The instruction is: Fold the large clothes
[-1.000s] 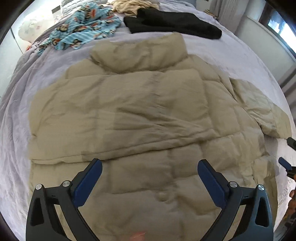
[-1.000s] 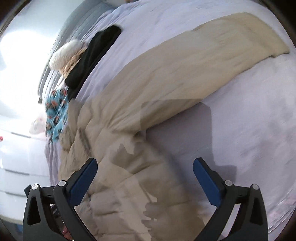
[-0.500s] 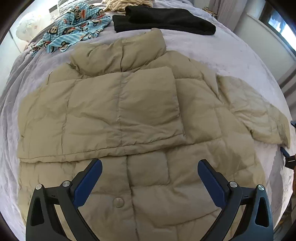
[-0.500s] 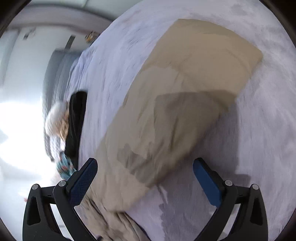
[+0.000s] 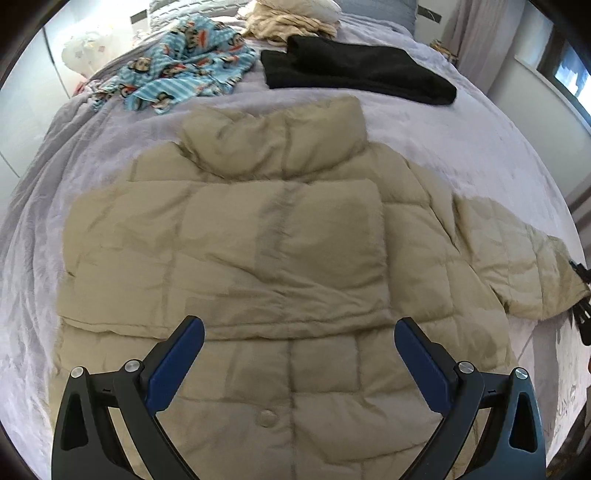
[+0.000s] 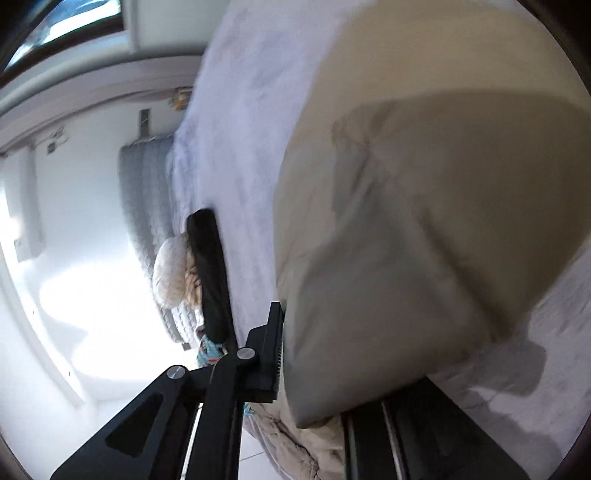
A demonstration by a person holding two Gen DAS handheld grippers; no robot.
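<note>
Now clamped by the right gripper (image 6: 314, 369), 1 sleeve (image 6: 406, 240) of the beige puffer jacket (image 5: 280, 258) lifts; left gripper (image 5: 299, 332) gapes empty.

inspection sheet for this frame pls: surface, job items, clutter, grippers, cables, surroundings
Surface: bed with lilac cover, rumpled.
Job's things: beige puffer jacket lying flat, one sleeve folded across its body, the other sleeve stretched out sideways.
Clutter: black garment, blue monkey-print fabric, cream pile at the far end.
Grippers: left gripper open above the hem; right gripper clamped on the sleeve end.
Cables: nothing seen.
Surroundings: window, white walls.
</note>
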